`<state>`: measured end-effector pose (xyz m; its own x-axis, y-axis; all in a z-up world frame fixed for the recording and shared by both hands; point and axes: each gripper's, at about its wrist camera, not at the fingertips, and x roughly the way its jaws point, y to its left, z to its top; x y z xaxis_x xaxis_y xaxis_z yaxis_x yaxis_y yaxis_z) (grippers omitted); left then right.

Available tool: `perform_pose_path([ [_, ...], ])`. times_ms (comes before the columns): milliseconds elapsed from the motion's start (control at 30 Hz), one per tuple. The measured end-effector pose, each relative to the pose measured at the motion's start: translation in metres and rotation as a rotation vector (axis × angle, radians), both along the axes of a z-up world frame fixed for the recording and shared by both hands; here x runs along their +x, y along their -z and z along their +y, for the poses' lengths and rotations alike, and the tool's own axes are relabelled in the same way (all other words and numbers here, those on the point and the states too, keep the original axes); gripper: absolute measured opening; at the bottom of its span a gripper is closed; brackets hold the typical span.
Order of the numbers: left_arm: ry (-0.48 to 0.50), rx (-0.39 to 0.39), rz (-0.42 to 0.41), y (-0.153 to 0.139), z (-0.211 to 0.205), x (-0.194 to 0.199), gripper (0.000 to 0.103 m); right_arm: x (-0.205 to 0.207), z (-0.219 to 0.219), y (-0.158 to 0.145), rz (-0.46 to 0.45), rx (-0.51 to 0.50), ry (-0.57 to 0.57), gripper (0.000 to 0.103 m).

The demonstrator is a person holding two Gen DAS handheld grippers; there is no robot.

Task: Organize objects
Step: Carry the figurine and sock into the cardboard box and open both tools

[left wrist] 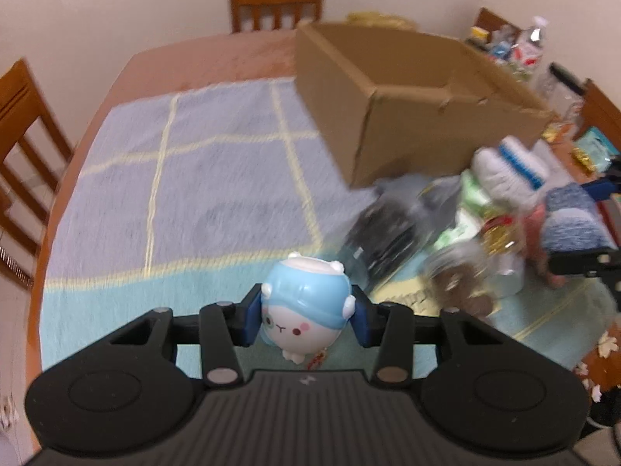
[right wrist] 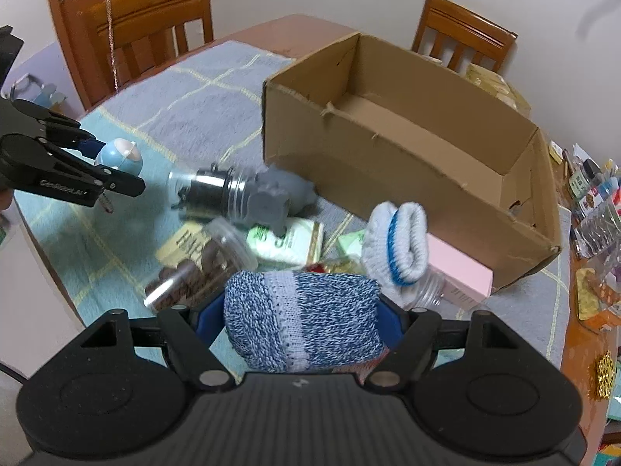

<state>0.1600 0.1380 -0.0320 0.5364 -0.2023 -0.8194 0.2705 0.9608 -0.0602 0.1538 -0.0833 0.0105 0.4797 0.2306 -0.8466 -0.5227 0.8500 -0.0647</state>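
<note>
My left gripper is shut on a small blue-and-white toy figure and holds it above the cloth; the toy also shows in the right wrist view. My right gripper is shut on a rolled blue knit sock, also seen in the left wrist view. An open, empty cardboard box stands on the table beyond the pile, also in the left wrist view. A white sock roll with a blue stripe lies just before the box.
A pile lies on the checked cloth: a clear jar with brown contents, a metal-capped jar, a grey toy, green packets, a pink box. Wooden chairs surround the table. Clutter sits at the right.
</note>
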Motion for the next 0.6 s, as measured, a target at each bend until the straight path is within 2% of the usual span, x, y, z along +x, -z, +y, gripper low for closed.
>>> perform_pose_path([
  [167, 0.083, -0.023, -0.070, -0.040, -0.017, 0.028, 0.044, 0.014, -0.006, -0.025, -0.078, 0.042, 0.041, 0.081],
  [400, 0.198, -0.069, -0.224, -0.099, -0.059, 0.098, 0.045, 0.057, -0.021, -0.060, -0.190, 0.096, 0.101, 0.081],
  [467, 0.212, -0.063, -0.253, -0.105, -0.074, 0.117, 0.046, 0.077, -0.028, -0.065, -0.202, 0.112, 0.135, 0.081],
  [533, 0.208, -0.061, -0.247, -0.105, -0.088, 0.139, 0.047, 0.095, -0.034, -0.066, -0.207, 0.118, 0.171, 0.082],
  [600, 0.204, -0.060, -0.227, -0.100, -0.099, 0.156, 0.067, 0.112, -0.041, -0.064, -0.203, 0.126, 0.210, 0.089],
])
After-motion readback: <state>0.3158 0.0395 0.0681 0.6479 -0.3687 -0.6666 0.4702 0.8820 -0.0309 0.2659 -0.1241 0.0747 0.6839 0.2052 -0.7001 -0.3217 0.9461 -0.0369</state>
